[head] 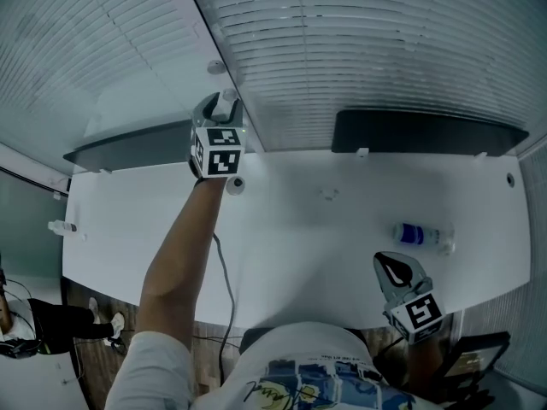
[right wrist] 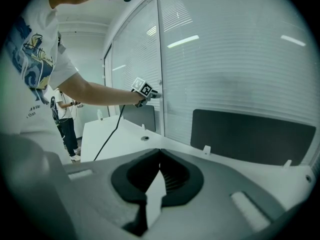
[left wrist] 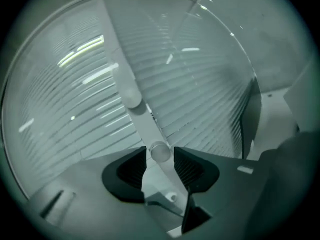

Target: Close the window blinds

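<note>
The window blinds (head: pixel 342 49) fill the panes straight ahead of the left hand-held gripper (head: pixel 224 102), their slats lying horizontal on both sides of a pale upright frame post (left wrist: pixel 142 126). A small round knob (left wrist: pixel 160 151) on that post sits right between the tips of the left hand-held gripper (left wrist: pixel 160 152). The jaws stand apart, one on each side of the knob. A sliver of gap shows at either pad, so they are not clamped on it. A second round knob (left wrist: pixel 131 96) sits further up the same post, above and beyond the tips.

Below this hand-held gripper stretches the white worktop (head: pixel 325 229), with a dark panel (head: pixel 427 132) standing along its far edge to the right. A cable (head: pixel 224 272) trails back under the outstretched left forearm.

The right hand-held gripper (head: pixel 395 267) is well apart from the left one, low over the near edge of the worktop. Its jaws (right wrist: pixel 160 151) meet at the tips with nothing held between them. A small bottle (head: pixel 420 235) lies on its side on the worktop near it, just ahead and a little to its right. Another person (right wrist: pixel 62 114) stands far off to its left.
</note>
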The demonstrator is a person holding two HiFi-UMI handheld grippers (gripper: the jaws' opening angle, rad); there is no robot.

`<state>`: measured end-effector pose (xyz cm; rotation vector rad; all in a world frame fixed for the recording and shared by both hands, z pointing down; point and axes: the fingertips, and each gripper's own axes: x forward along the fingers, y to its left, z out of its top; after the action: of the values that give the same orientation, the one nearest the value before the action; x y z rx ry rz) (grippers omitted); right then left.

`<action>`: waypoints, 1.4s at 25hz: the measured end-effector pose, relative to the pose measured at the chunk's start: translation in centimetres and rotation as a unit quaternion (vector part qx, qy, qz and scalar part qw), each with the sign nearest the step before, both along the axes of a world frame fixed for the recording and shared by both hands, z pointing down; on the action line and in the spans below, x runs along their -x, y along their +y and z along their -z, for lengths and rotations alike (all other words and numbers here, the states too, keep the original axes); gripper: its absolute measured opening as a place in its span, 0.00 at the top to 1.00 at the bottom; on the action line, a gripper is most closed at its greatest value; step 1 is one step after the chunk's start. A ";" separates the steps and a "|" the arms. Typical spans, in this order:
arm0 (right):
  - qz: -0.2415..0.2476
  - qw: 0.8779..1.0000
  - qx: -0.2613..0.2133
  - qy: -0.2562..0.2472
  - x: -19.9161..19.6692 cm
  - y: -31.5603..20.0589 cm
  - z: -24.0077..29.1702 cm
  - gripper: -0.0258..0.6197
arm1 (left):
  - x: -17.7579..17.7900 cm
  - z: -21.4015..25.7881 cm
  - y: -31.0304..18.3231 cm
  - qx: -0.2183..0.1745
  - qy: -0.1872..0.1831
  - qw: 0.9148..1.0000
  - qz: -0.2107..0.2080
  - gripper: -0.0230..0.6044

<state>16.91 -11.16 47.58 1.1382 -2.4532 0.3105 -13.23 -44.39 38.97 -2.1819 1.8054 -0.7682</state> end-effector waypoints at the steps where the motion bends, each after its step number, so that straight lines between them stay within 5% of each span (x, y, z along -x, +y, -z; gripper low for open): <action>1: 0.001 1.000 -0.001 0.000 0.0 0.0 0.1 0.96 | -0.3 -0.1 0.1 -0.006 -0.047 0.999 -0.012 0.68; 4: 0.001 1.000 -0.002 -0.001 0.1 -0.1 0.1 0.96 | -1.0 -0.3 0.4 -0.029 -0.193 0.980 -0.048 0.68; 8: 0.000 1.000 -0.003 0.004 -0.1 -0.1 0.1 0.96 | -1.7 -1.0 0.1 -0.050 -0.365 0.925 -0.097 0.68; 11: -0.001 1.000 0.001 0.002 -0.1 -0.1 0.1 0.96 | -1.4 -1.6 -0.4 -0.050 -0.432 0.894 -0.111 0.68; 14: 0.000 1.000 0.005 -0.001 0.0 -0.1 0.0 0.96 | -1.3 -1.5 -0.6 -0.054 -0.453 0.883 -0.115 0.75; 17: 0.000 1.000 0.001 0.002 -0.1 -0.2 -0.1 0.96 | -1.5 -1.4 -0.4 -0.049 -0.425 0.896 -0.117 0.76; 22: 0.003 1.000 -0.004 0.004 0.1 -0.3 0.1 0.96 | -0.9 -1.0 -0.6 -0.028 -0.273 0.958 -0.078 0.76; 26: 0.004 1.000 -0.002 0.009 0.1 -0.2 0.0 0.96 | -0.6 -0.6 -0.6 -0.014 -0.134 0.990 -0.040 0.76; 30: 0.004 1.000 0.001 0.010 0.1 -0.2 0.0 0.96 | -0.3 -0.4 -0.6 -0.002 -0.011 1.000 -0.010 0.76; 35: 0.003 1.000 0.000 0.004 0.2 -0.2 0.3 0.96 | 0.2 -0.1 -0.7 0.012 0.138 0.990 0.019 0.76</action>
<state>16.66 -11.40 47.33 1.1286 -2.4497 0.3044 -13.43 -45.08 39.07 -2.3745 1.9775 -0.5166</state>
